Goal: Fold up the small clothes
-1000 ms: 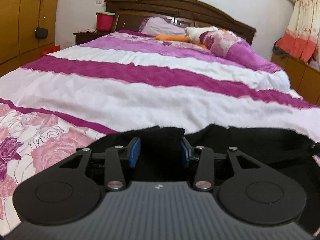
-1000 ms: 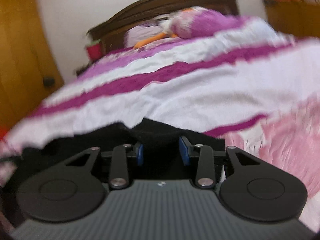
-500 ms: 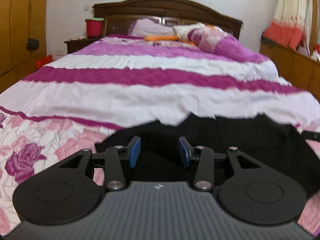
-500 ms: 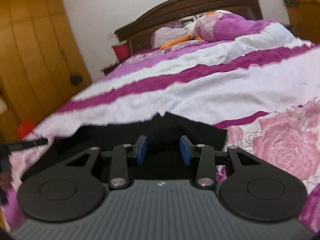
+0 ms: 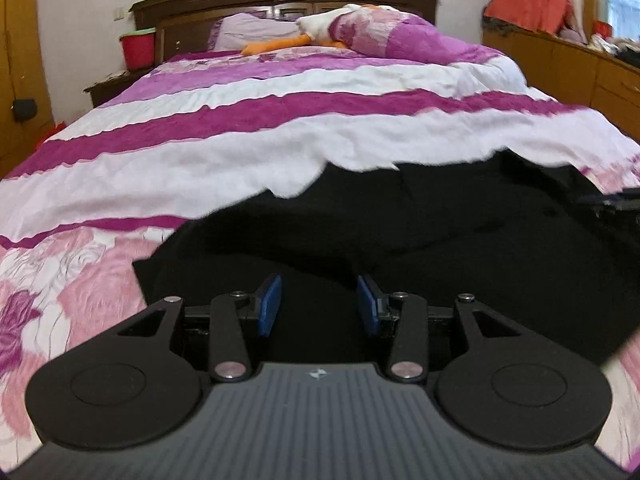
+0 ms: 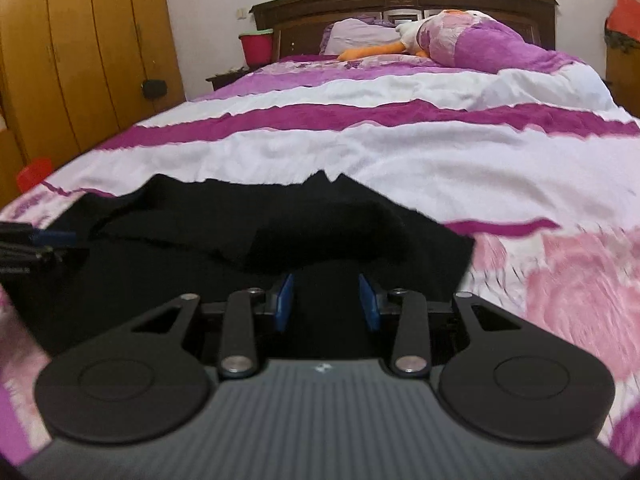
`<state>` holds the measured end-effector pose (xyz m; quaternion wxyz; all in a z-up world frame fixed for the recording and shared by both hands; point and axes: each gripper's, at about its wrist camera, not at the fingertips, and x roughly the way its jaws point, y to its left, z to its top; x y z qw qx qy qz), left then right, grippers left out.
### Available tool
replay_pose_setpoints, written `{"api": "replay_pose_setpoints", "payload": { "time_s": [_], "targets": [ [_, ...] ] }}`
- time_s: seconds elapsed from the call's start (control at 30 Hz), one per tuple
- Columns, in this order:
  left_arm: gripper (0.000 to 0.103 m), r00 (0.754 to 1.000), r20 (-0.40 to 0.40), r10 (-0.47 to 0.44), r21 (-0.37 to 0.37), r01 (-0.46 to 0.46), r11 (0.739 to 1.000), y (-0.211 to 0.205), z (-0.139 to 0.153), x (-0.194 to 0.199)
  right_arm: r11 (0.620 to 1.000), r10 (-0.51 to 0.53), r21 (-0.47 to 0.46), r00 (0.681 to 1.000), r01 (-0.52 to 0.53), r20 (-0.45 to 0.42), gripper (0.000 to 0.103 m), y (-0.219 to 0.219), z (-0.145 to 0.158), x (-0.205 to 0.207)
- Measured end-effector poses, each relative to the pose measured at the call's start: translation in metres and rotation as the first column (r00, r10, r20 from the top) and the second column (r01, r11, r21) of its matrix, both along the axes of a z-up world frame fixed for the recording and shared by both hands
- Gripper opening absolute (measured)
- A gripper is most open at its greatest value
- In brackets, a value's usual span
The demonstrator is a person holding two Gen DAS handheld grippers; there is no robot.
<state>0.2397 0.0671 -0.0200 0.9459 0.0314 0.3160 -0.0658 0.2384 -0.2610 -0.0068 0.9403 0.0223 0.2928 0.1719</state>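
- Bed with a purple-and-white striped cover carries everything; the black garment lies across its foot end, just ahead of both cameras.
- Left gripper: blue pads part-way apart, black cloth fills the gap between them. Cannot tell if the pads actually press the cloth or just straddle it.
- It sits at the garment's left edge, near where black meets the pink rose print, likely so that side can be lifted and carried over.
- Middle: garment is bunched, with a raised ridge running across it and a ragged far edge against the white stripe. Looks like a fold in progress, not flat yet.
- Right gripper: pads also part-way apart, a bit narrower, black cloth between and under them. Grip cannot be confirmed here either.
- It sits at the garment's right edge, beside the rose print on that side; the two grippers at opposite edges would keep the fold square.
- The left gripper's tip shows at the far left of the right wrist view, level with the garment.
- Far end of bed: pillows and a plush toy, well apart from the work.
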Motion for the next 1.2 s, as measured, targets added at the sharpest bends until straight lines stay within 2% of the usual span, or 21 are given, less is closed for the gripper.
{"api": "replay_pose_setpoints", "payload": {
  "time_s": [0.13, 0.23, 0.27, 0.43, 0.63, 0.83, 0.9, 1.07, 1.2],
  "targets": [
    [0.047, 0.994, 0.039, 0.103, -0.010, -0.102, 0.995, 0.014, 0.003, 0.037, 0.999, -0.039, -0.009, 0.999, 0.039, 0.016, 0.037, 0.006, 0.003, 0.026],
    [0.047, 0.982, 0.044, 0.182, -0.095, -0.178, 0.979, 0.031, 0.002, 0.052, 0.993, -0.115, 0.015, 0.993, 0.115, 0.028, 0.037, 0.001, 0.004, 0.043],
    [0.047, 0.978, 0.040, 0.204, -0.103, -0.200, 0.975, 0.035, 0.000, 0.055, 0.990, -0.138, 0.021, 0.990, 0.138, 0.022, 0.037, -0.001, 0.002, 0.048],
    [0.047, 0.968, 0.000, 0.250, -0.122, -0.248, 0.961, 0.047, -0.011, 0.066, 0.981, -0.188, 0.045, 0.982, 0.189, -0.034, 0.037, -0.007, -0.015, 0.064],
    [0.048, 0.969, -0.008, 0.246, -0.128, -0.245, 0.961, 0.049, -0.011, 0.065, 0.980, -0.183, 0.073, 0.982, 0.185, -0.033, 0.037, -0.009, -0.014, 0.062],
    [0.048, 0.974, -0.017, 0.226, -0.145, -0.226, 0.963, 0.051, 0.007, 0.030, 0.961, -0.201, 0.194, 0.979, 0.200, -0.011, 0.040, -0.019, 0.005, 0.029],
    [0.048, 0.972, -0.031, 0.235, -0.136, -0.237, 0.962, 0.050, 0.012, 0.014, 0.956, -0.198, 0.220, 0.980, 0.195, -0.009, 0.051, -0.020, 0.009, 0.011],
    [0.048, 0.971, -0.049, 0.235, -0.082, -0.238, 0.968, 0.047, 0.027, -0.027, 0.964, -0.169, 0.212, 0.985, 0.160, 0.026, 0.057, -0.021, 0.020, -0.034],
    [0.052, 0.972, -0.091, 0.216, -0.054, -0.222, 0.974, 0.039, 0.036, -0.052, 0.955, -0.188, 0.236, 0.982, 0.179, 0.014, 0.074, -0.029, 0.024, -0.064]
  ]
}}
